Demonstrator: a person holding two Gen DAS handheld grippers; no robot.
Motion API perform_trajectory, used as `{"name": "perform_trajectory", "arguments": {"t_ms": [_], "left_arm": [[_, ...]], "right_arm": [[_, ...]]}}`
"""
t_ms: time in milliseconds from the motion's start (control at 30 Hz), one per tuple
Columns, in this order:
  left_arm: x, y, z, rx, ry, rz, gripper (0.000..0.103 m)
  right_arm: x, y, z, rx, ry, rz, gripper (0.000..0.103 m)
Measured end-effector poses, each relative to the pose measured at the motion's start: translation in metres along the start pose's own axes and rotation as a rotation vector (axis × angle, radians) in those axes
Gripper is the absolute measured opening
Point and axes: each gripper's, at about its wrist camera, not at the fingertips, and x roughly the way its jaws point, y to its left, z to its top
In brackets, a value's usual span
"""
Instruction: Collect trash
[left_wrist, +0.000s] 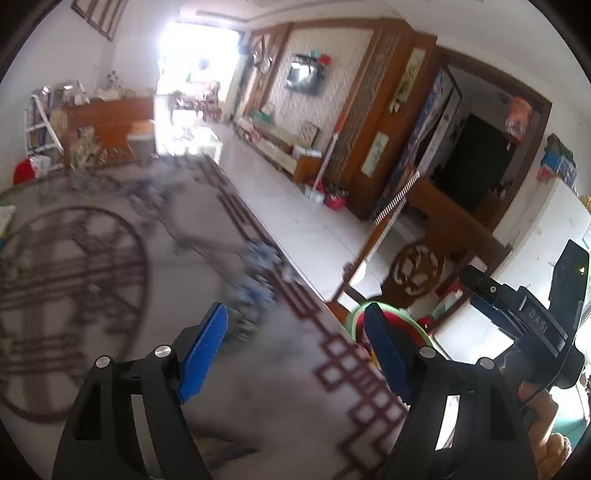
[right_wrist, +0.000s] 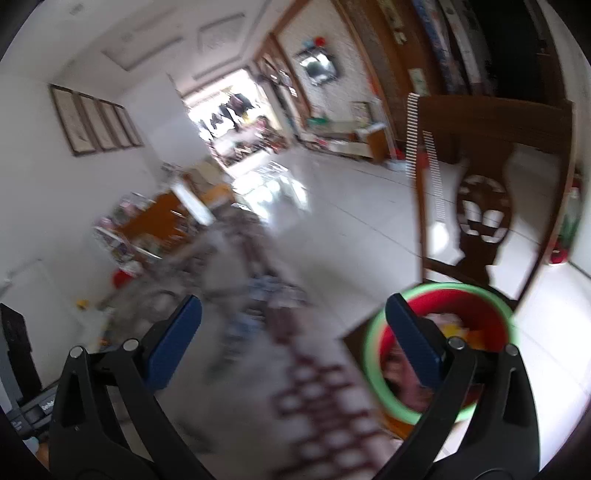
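Note:
A red bin with a green rim (right_wrist: 443, 286) stands just past the table's right edge, on what looks like a wooden seat. Blurred scraps lie inside it. My right gripper (right_wrist: 293, 299) hovers open above the table edge with nothing between its blue pads, and its right finger (right_wrist: 413, 339) overlaps the bin's mouth. My left gripper (left_wrist: 295, 310) is also open and empty over the patterned tablecloth (left_wrist: 110, 258). The bin (left_wrist: 400, 319) peeks out behind its right finger. A blurred blue and white crumpled thing (left_wrist: 258, 269) lies on the cloth ahead of both grippers (right_wrist: 273, 291).
A carved wooden chair (right_wrist: 480, 206) stands behind the bin, seen in the left view as a chair (left_wrist: 417, 266) too. The black body of the right-hand tool (left_wrist: 517, 317) and a hand (left_wrist: 535, 398) are at the right. White tiled floor (left_wrist: 295, 206) stretches to a cabinet wall.

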Motion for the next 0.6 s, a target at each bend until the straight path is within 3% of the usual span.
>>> {"name": "perform_trajectory", "arguments": {"t_ms": [67, 133, 200, 300, 367, 467, 600], "left_arm": [[-0.021, 0.016, 0.009, -0.009, -0.045, 0.023, 0.076], [-0.042, 0.03, 0.016, -0.048, -0.096, 0.019, 0.09], [-0.058, 0.038, 0.018, -0.061, -0.143, 0.011, 0.095], [-0.081, 0.042, 0.009, 0.017, -0.245, 0.068, 0.095], [-0.087, 0.041, 0.003, 0.074, -0.292, 0.119, 0.095], [-0.088, 0.038, 0.0, 0.108, -0.315, 0.163, 0.095], [-0.089, 0.04, 0.004, 0.096, -0.314, 0.154, 0.095]], "right_arm": [[0.003, 0.029, -0.009, -0.014, -0.032, 0.036, 0.098], [0.007, 0.052, -0.026, -0.021, -0.058, 0.06, 0.098], [0.015, 0.071, -0.045, -0.05, -0.078, 0.084, 0.098], [0.03, 0.099, -0.056, -0.167, -0.042, 0.081, 0.098], [0.024, 0.111, -0.06, -0.254, -0.097, 0.059, 0.098], [0.016, 0.127, -0.068, -0.381, -0.173, 0.041, 0.098], [0.015, 0.138, -0.075, -0.449, -0.178, 0.055, 0.098]]}}
